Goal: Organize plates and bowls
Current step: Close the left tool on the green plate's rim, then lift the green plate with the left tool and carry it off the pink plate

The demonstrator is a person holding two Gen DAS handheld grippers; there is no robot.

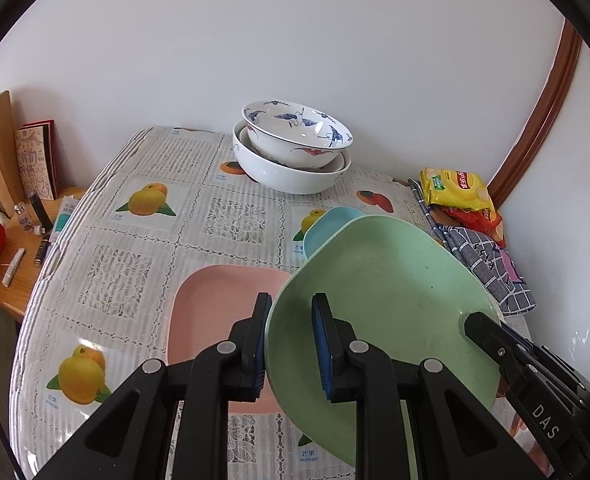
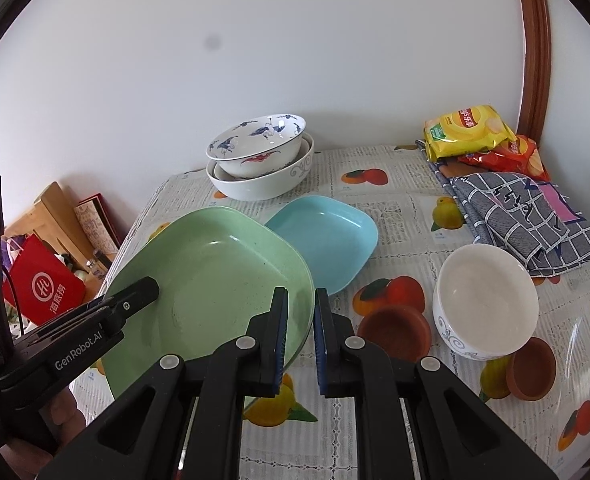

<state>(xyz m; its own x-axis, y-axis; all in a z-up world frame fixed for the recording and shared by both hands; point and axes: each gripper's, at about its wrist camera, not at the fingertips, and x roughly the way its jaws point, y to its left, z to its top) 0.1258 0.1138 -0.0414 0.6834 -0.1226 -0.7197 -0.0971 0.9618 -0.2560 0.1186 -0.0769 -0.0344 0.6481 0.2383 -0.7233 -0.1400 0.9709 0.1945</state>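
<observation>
Judging progress, view by view:

Left wrist view, grip: left hand-held gripper was pinched narrow on the near rim of the green plate, which was tilted up off the counter; right hand-held gripper clamped the opposite rim.
Left wrist view, done: patterned bowl sat nested in the white bowl by the wall.
Left wrist view, left: pink plate lay flat beneath, apparently the stacking target.

Right wrist view, grip: right hand-held gripper was closed on the green plate's edge.
Right wrist view, left: blue plate, small white bowl and two brown dishes lay unstacked.
Estimate: roughly a third done.
</observation>
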